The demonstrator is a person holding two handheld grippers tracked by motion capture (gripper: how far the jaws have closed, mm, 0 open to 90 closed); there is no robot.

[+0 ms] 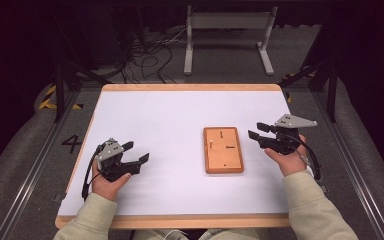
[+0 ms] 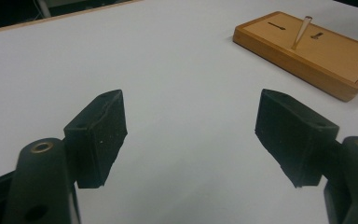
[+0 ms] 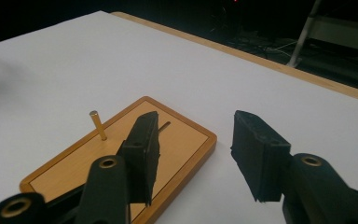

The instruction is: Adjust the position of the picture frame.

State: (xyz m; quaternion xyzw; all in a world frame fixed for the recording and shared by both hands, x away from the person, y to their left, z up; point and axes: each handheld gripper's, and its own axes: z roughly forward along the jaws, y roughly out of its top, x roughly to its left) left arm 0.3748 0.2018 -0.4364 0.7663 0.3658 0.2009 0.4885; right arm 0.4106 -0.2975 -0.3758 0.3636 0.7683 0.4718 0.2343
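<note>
My right hand-held gripper point(image 1: 258, 131) hovers wide open and empty just beside the wooden board point(image 1: 223, 149) on the counter point(image 1: 155, 115), where a small peg point(image 3: 98, 125) stands upright. My left hand-held gripper point(image 1: 136, 152), also open and empty, sits well apart.

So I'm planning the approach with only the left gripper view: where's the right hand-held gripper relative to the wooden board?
Observer: In the high view the right hand-held gripper sits just right of the wooden board, pointing at it, not touching.
Operator: Is it open?
Observer: Yes, the right gripper view shows its jaws spread wide, nothing between them.
Operator: And my left one?
Observer: The left hand-held gripper is well left of the board, near the table's front-left corner.
</note>
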